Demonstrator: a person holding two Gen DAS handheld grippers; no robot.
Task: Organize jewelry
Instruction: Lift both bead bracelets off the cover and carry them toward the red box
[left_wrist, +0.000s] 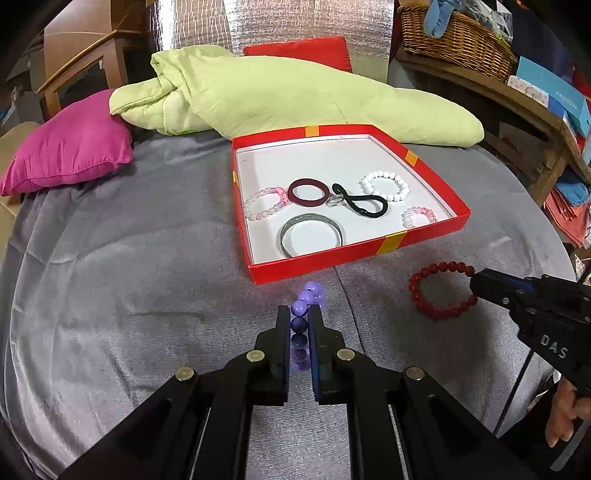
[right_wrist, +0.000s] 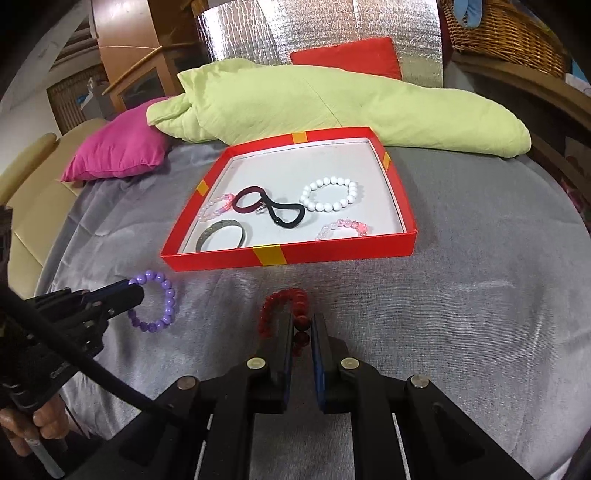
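Bracelets are in both our claws: the left claw (left_wrist: 299, 317) is clamped on the purple bracelet (left_wrist: 308, 299), the right claw (right_wrist: 303, 325) on the red bracelet (right_wrist: 284, 306), both low over the grey bed cover (left_wrist: 129, 277). The red box (left_wrist: 391, 245) lies straight ahead of both claws, near, so we judge the coming move a short carry forward over its near wall.

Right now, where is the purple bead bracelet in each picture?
Left wrist view: purple bead bracelet sits bottom middle, pinched edge-on in the left tongs.
Right wrist view: it shows lower left, a full ring on the grey cover.
Shared landmark: the red box lies just beyond it in both.
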